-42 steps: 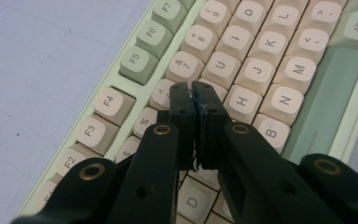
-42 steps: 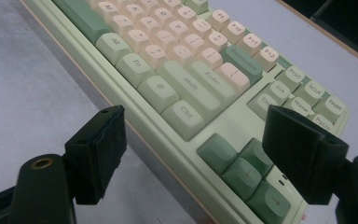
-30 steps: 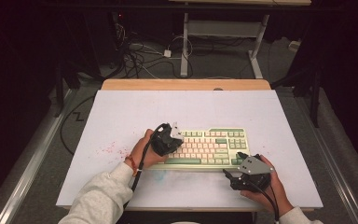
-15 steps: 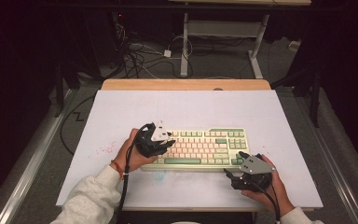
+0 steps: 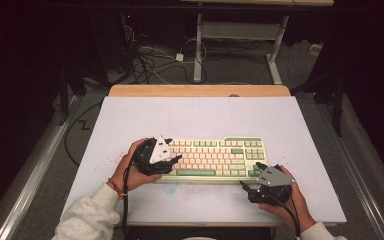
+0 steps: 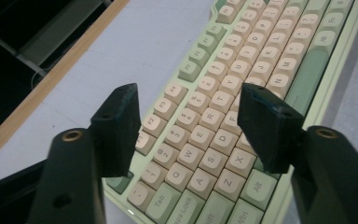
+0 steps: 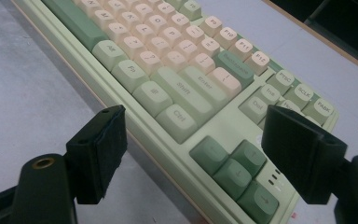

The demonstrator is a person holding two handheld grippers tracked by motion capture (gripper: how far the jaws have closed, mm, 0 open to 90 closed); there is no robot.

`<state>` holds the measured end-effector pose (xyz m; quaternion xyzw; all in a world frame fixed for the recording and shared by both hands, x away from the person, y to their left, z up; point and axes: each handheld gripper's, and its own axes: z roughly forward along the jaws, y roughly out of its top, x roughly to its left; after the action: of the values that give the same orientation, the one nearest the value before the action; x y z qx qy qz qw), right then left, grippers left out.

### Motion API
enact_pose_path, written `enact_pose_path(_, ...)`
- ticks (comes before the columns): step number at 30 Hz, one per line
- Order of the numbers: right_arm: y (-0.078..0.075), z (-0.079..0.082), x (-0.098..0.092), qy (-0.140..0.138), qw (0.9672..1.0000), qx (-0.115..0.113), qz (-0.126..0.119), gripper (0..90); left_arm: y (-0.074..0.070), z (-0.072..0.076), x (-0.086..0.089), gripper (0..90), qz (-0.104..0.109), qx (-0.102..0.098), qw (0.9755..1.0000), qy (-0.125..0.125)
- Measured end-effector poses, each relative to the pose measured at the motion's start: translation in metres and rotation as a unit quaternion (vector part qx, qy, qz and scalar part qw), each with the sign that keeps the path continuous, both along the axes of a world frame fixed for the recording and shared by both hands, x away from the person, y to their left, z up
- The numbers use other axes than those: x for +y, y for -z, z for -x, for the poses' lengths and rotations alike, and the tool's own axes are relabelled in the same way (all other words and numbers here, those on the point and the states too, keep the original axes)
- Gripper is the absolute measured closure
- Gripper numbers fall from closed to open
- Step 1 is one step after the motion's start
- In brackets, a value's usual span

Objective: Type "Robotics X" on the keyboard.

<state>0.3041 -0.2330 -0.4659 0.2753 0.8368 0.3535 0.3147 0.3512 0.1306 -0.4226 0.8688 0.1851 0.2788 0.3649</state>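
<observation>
Closest to the camera in the high view, both forearms in light grey sleeves come up from the bottom edge. The right hand [image 5: 286,202] sits low on the pale grey surface [image 5: 200,117], holding the right tongs [image 5: 247,186] just off the bottom right corner of the pale green and cream mechanical keyboard [image 5: 215,157]. The left hand [image 5: 132,167], with a reddish band at the wrist, is cocked inward so the left tongs [image 5: 172,161] point across the keyboard's left end.

Compared with half a second ago, the left hand has slid back right toward the keyboard, after having pulled out to the left; the right hand has barely moved.

Left tongs [image 6: 186,121]: spread wide, nothing gripped, hanging over the Q/A/Z columns of the keyboard [image 6: 242,79], apparently not touching the keys. Right tongs [image 7: 193,154]: also wide and empty, straddling the arrow-key corner of the keyboard [image 7: 168,60], the left jaw out over bare surface beside the front edge.

The keyboard lies flat near the front middle of the surface. Farther back is a wooden edge strip [image 5: 200,90], then tangled cables [image 5: 150,57] on the dark floor.
</observation>
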Motion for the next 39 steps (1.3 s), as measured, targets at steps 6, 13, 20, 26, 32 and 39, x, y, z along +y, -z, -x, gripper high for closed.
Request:
enact_pose_path(6,0.000,0.000,0.000,0.003,1.0000,-0.001,-0.001,23.9,0.008,0.010,0.007,26.1,0.006,-0.015,0.9999,-0.004)
enact_pose_path(13,0.000,-0.001,0.000,0.004,1.0000,0.002,-0.002,23.4,0.020,0.018,0.016,20.5,0.008,-0.017,0.9997,-0.016)
enact_pose_path(20,-0.006,0.000,-0.001,-0.013,0.9996,-0.008,-0.023,42.5,0.032,0.032,0.023,19.8,-0.001,-0.008,0.9996,-0.026)
enact_pose_path(26,-0.009,-0.001,0.003,-0.032,0.9988,0.009,-0.037,70.7,0.042,0.037,0.035,18.6,-0.012,0.010,0.9991,-0.039)
enact_pose_path(32,-0.008,-0.005,0.016,-0.063,0.9974,0.024,-0.026,85.9,0.047,0.039,0.048,18.5,-0.013,0.018,0.9982,-0.056)
enact_pose_path(39,-0.008,-0.014,0.033,-0.070,0.9966,0.033,-0.028,90.0,0.052,0.042,0.054,18.6,-0.015,0.029,0.9975,-0.063)
